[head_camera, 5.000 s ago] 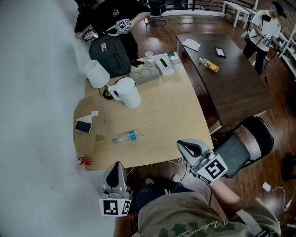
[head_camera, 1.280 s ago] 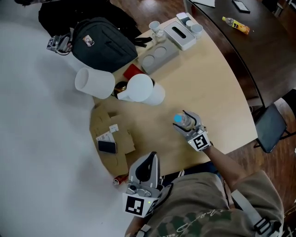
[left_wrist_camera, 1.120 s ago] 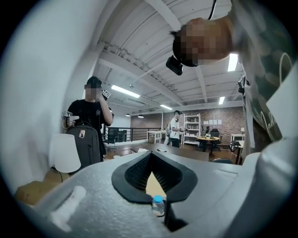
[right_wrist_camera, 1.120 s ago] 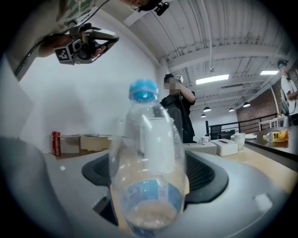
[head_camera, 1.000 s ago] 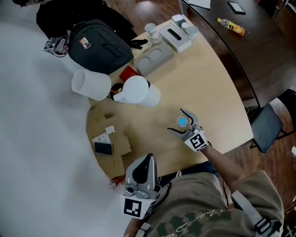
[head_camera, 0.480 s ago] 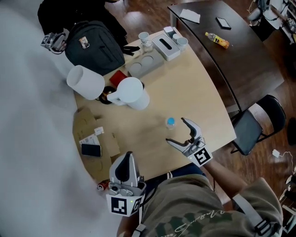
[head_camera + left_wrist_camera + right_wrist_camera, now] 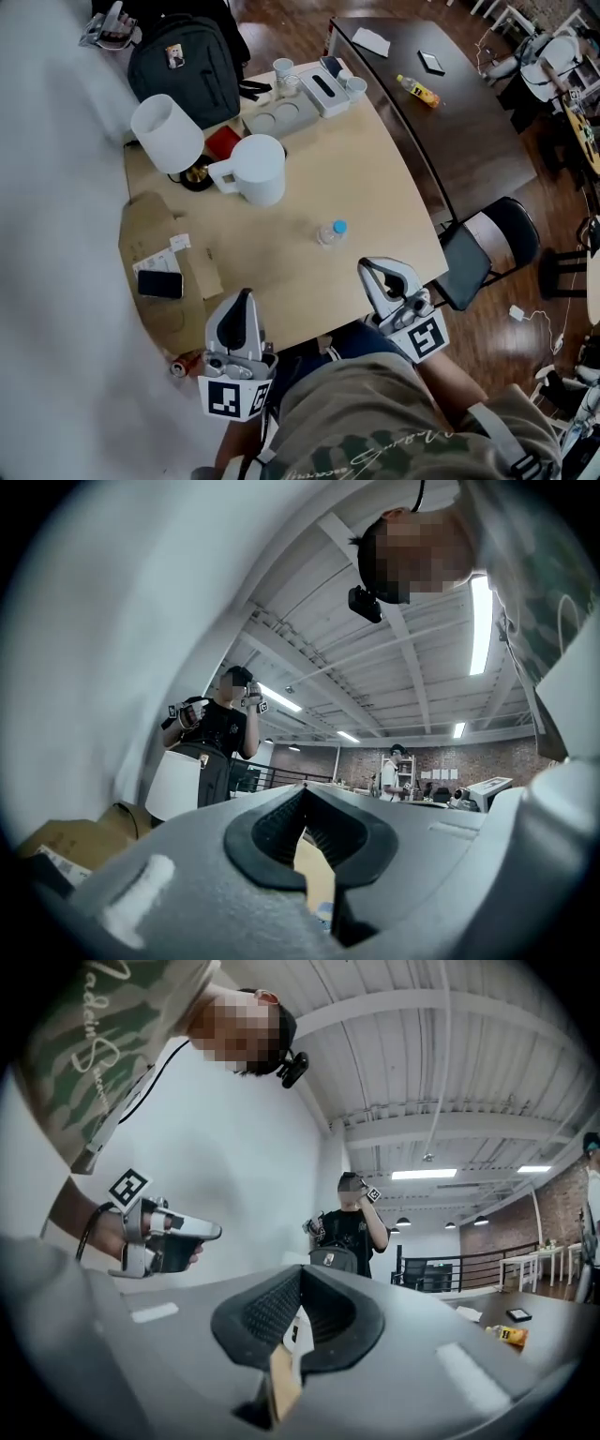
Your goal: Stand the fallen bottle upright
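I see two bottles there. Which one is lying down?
The yellow bottle on the dark table lies on its side; the clear blue-capped bottle stands upright on the light wooden table.

Five seconds back the bottle (image 7: 330,232) lay on its side on the table (image 7: 375,178); now I see it standing upright, blue cap on top, with nothing touching it. My right gripper (image 7: 382,272), which was wrapped round the bottle just over a second ago and then stood with jaws wide beside it, has pulled back to the table's near edge, clear of the bottle, and its jaws have come together with nothing between them.
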A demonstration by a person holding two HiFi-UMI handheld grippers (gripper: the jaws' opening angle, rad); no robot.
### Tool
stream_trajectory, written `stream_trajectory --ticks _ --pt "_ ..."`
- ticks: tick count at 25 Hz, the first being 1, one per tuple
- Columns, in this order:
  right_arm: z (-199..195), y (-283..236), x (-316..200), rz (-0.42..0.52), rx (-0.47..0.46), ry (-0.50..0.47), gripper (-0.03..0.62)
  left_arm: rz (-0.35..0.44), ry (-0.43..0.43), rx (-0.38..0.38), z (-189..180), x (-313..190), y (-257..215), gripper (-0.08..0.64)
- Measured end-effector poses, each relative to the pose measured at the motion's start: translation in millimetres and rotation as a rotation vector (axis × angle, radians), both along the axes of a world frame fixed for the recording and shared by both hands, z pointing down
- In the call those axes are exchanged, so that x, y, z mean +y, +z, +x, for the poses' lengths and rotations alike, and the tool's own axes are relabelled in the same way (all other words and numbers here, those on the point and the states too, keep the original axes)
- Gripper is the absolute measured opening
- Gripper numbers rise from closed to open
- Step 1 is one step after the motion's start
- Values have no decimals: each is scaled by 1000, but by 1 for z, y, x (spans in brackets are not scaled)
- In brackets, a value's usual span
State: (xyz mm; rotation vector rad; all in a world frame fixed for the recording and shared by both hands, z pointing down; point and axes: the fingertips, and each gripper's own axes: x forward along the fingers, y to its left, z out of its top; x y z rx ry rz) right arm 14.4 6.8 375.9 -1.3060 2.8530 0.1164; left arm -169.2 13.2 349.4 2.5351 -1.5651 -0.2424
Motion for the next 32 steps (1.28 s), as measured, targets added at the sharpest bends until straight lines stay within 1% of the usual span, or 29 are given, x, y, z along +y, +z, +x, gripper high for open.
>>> stream_trajectory --ticks 2,4,6,8,10,12,15,16,18,21,24,26,28,30,32 --pt "3 -12 1 14 -5 -1 4 12 -15 -1 -4 6 -4 3" --pt "4 -21 1 36 -3 -24 5 14 -36 -7 -7 15 -4 3" --pt "6 -24 3 50 -3 -54 5 9 -68 -22 -7 26 -4 3" --pt "16 -21 6 65 1 -65 5 10 -105 -41 -2 40 -6 3" --pt "32 -15 12 66 3 -57 5 9 -150 -60 8 56 -7 3" --pt "48 -10 22 40 -10 -61 5 -3 -196 -75 23 74 -6 3" --pt "75 -4 43 -3 -57 -109 5 -31 -251 -85 57 102 -3 3" --pt "87 -6 49 -9 -80 -114 5 -39 -250 -86 72 110 -3 3" --pt "107 -13 61 -15 -126 -114 5 -42 -221 -103 102 118 -8 3" --pt "119 -22 74 -33 -164 -161 5 -11 -201 -155 127 125 -26 4" --pt "130 -42 80 1 -182 -142 4 29 -200 -175 140 133 -36 3" --pt "133 -58 83 17 -199 -127 3 60 -216 -148 144 142 -38 3" --pt "134 -67 89 33 -187 -130 3 81 -232 -128 146 149 -41 3" --pt "131 -73 94 47 -163 -139 3 86 -226 -125 147 151 -46 3" --pt "125 -74 100 45 -160 -144 3 99 -218 -124 144 155 -53 3"
